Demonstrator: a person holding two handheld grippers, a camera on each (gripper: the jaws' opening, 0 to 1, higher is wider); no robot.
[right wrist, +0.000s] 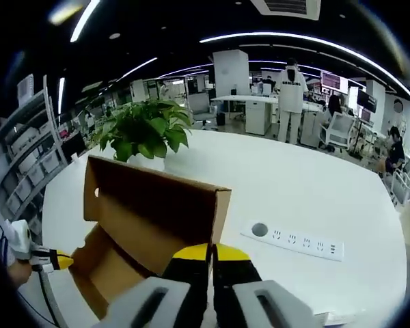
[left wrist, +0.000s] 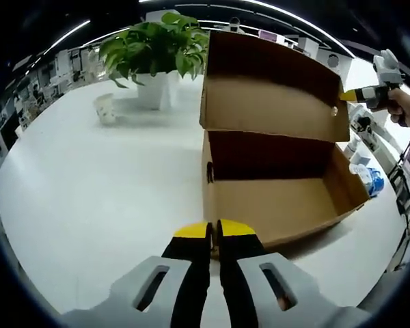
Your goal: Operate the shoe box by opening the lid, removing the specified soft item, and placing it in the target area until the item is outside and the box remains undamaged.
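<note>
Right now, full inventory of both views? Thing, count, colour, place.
box: 1, brown cardboard, on table, lid raised, inside looks empty
table: 1, white, under everything
plant: 1, green in white pot, behind box
cup: 1, white, beside plant
power strip: 1, white, on table right of box
people: several, background desks
left gripper: yellow tips, jaws together, at box's front edge
right gripper: yellow tips, jaws together, at lid's edge
</note>
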